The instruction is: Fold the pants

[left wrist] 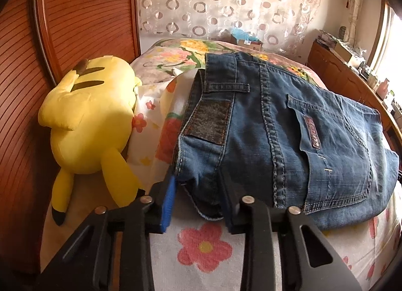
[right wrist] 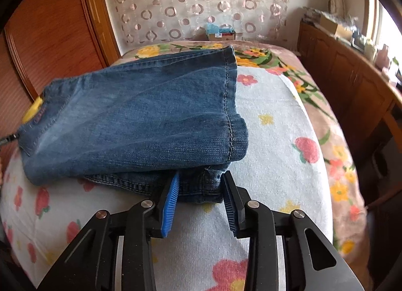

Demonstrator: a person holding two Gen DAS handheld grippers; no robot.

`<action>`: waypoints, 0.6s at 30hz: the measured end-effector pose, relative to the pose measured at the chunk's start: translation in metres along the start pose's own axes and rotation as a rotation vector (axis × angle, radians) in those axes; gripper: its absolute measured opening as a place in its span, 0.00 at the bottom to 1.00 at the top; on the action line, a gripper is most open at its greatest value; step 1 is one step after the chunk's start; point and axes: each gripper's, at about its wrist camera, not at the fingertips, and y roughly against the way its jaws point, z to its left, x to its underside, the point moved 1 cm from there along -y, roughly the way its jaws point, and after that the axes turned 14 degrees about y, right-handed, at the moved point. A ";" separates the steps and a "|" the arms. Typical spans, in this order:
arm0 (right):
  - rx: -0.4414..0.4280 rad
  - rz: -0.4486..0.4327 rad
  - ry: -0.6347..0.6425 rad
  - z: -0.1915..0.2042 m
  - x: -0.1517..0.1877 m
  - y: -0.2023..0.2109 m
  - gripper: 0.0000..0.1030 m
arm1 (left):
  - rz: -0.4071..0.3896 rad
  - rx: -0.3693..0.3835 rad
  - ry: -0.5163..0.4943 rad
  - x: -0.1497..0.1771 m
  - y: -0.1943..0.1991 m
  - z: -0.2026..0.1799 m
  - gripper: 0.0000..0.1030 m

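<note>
Jeans (left wrist: pixel 289 140): soft, heavy denim, folded on bed (right wrist: pixel 271 125); grip thick edges.
Left tool (left wrist: pixel 198 195): jaws astride the waistband corner, grip unclear.
Right tool (right wrist: pixel 201 190): parted around lower fold.

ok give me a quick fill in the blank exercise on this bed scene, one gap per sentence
1. The folded jeans lie on a bed cover printed with ____.
2. The soft toy beside the jeans is ____ in colour.
3. The patch on the waistband is next to a belt ____.
4. The curtain behind the bed is patterned with ____.

Missing words: flowers; yellow; loop; rings
</note>
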 end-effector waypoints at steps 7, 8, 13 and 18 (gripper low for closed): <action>0.030 0.009 0.037 0.007 0.001 0.000 0.17 | -0.015 -0.024 -0.009 -0.001 0.003 -0.005 0.27; 0.019 0.008 0.040 0.007 0.000 0.000 0.16 | -0.018 -0.022 -0.011 -0.001 0.004 -0.006 0.24; 0.009 -0.030 0.017 -0.002 -0.001 0.010 0.14 | -0.062 -0.039 -0.027 -0.006 0.021 -0.015 0.19; 0.008 -0.119 -0.012 -0.014 -0.007 0.037 0.13 | -0.097 -0.044 -0.049 -0.017 0.036 -0.026 0.15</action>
